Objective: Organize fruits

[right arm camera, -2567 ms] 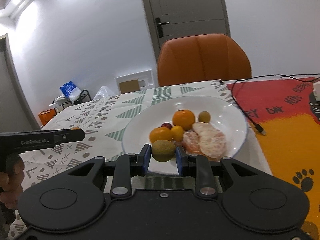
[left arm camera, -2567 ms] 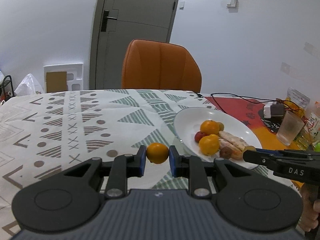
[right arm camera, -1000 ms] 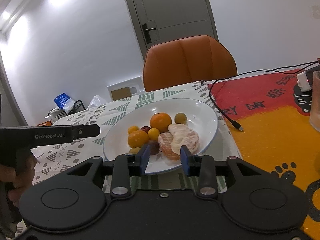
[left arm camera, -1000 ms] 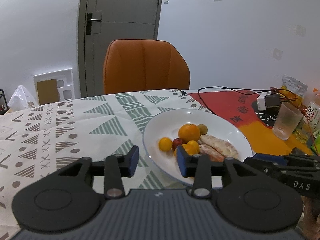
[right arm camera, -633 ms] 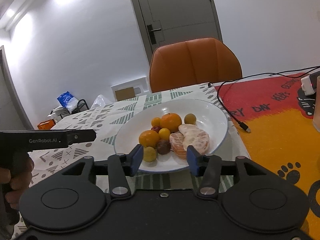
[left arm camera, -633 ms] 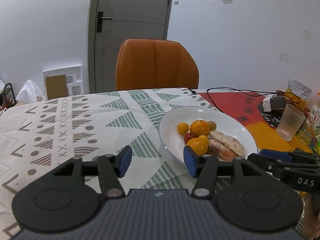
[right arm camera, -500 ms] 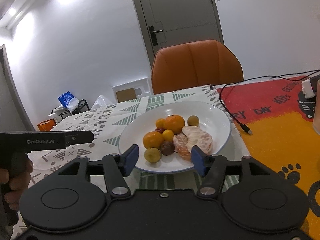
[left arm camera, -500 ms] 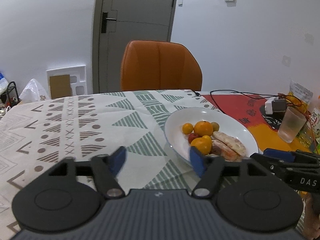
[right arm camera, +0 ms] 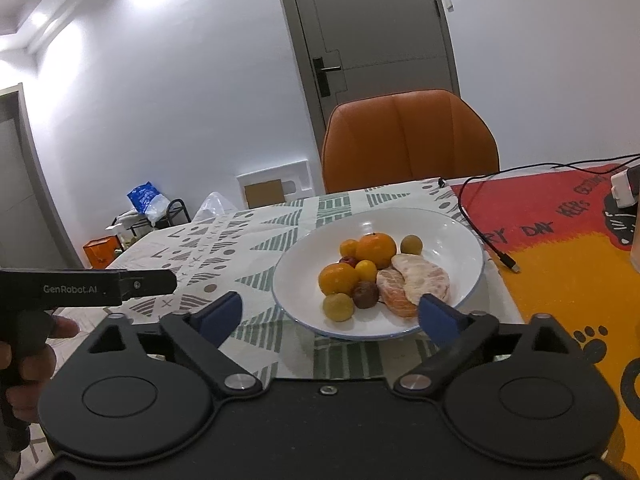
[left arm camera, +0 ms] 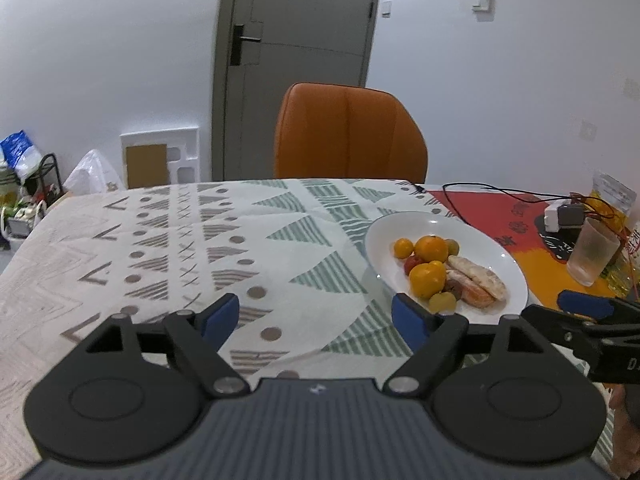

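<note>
A white plate on the patterned tablecloth holds several fruits: oranges, small yellow ones, a dark plum and peeled citrus segments. My left gripper hovers left of and short of the plate, its jaws still opening with nothing between them. My right gripper sits just before the plate's near rim, jaws opening wide, empty. Each gripper shows at the edge of the other's view.
An orange chair stands behind the table. A black cable runs across the red and yellow mat. A frosted glass and a charger sit at the right. A hand grips the left tool.
Both grippers let go of their fruits into the plate, then pulled back from it while their jaws spread wide. The plate now sits further from both.
</note>
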